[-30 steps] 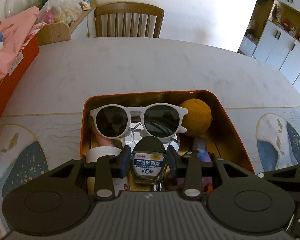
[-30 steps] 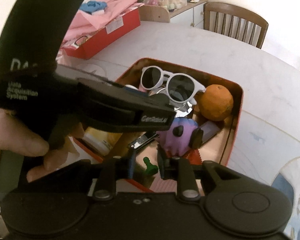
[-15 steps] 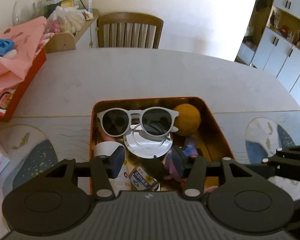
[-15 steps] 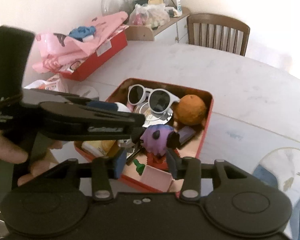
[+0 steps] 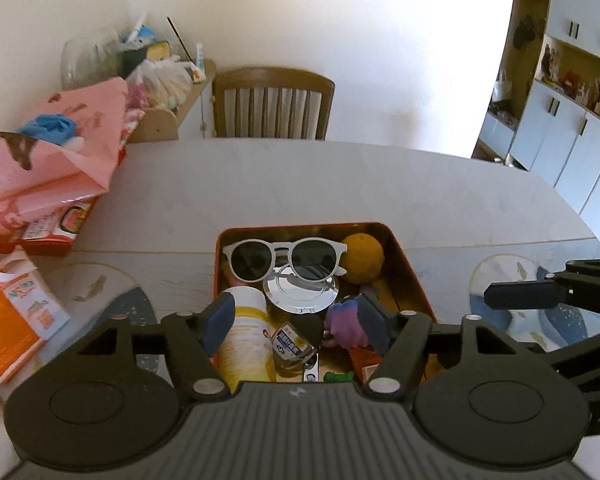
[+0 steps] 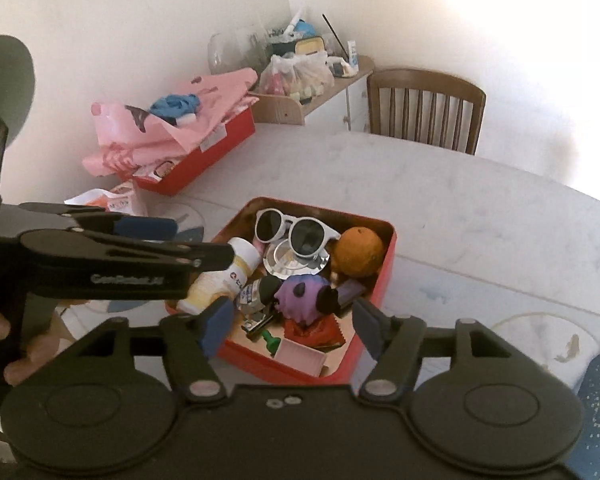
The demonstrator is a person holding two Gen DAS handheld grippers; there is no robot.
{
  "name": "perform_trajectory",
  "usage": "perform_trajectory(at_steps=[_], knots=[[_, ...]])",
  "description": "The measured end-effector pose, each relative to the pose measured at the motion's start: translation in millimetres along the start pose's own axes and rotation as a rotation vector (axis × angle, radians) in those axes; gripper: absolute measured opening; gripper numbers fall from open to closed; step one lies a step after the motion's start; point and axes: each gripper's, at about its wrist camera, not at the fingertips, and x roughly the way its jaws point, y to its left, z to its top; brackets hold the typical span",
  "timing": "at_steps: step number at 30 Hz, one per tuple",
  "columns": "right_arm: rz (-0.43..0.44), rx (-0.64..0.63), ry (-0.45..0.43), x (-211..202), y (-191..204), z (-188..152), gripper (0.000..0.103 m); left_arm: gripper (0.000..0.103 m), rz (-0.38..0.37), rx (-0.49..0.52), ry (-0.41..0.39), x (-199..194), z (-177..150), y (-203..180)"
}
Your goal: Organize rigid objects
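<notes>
An orange-red tin (image 5: 408, 264) (image 6: 384, 284) on the table holds white sunglasses (image 5: 284, 258) (image 6: 296, 230), an orange (image 5: 362, 258) (image 6: 358, 252), a silver lid (image 5: 300, 294), a yellow-white bottle (image 5: 246, 340) (image 6: 220, 280), a small black-capped bottle (image 5: 294, 342) (image 6: 256, 292), a purple toy (image 5: 346, 322) (image 6: 304, 296) and a pink box (image 6: 300, 354). My left gripper (image 5: 296, 322) is open and empty above the tin's near side. My right gripper (image 6: 292, 322) is open and empty above the tin's near edge.
A red box with pink paper (image 5: 48, 172) (image 6: 172, 140) and an orange-white packet (image 5: 8, 320) lie at the table's left. A wooden chair (image 5: 272, 104) (image 6: 424, 108) stands at the far side. White cabinets (image 5: 560, 140) are at the right. The other gripper shows in each view.
My left gripper opened and let go of the small black-capped bottle, which now lies in the tin. Both grippers rose and pulled back from the tin; the right one opened too.
</notes>
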Motion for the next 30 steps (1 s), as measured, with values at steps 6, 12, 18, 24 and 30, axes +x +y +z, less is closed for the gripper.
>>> perform_trajectory(at_steps=[6,12,18,24,30], knots=[[-0.002,-0.013,-0.047,-21.5,0.3,-2.6,0.081,0.076,0.021,-0.028,-0.023,-25.3,-4.0,-0.9],[0.003,-0.014,-0.085,-40.3,-1.6,-7.4,0.096,0.081,0.027,-0.042,-0.036,-46.6,-12.1,-8.3],[-0.002,-0.012,-0.121,-57.3,-4.0,-14.5,0.103,0.086,0.017,-0.046,-0.053,-63.6,-19.4,-16.6],[-0.029,0.011,-0.139,-66.5,-9.1,-18.0,0.103,0.100,0.003,-0.053,-0.063,-75.0,-24.6,-24.9],[-0.023,0.030,-0.145,-73.7,-15.5,-22.9,0.103,0.102,0.008,-0.039,-0.066,-79.1,-28.4,-37.6]])
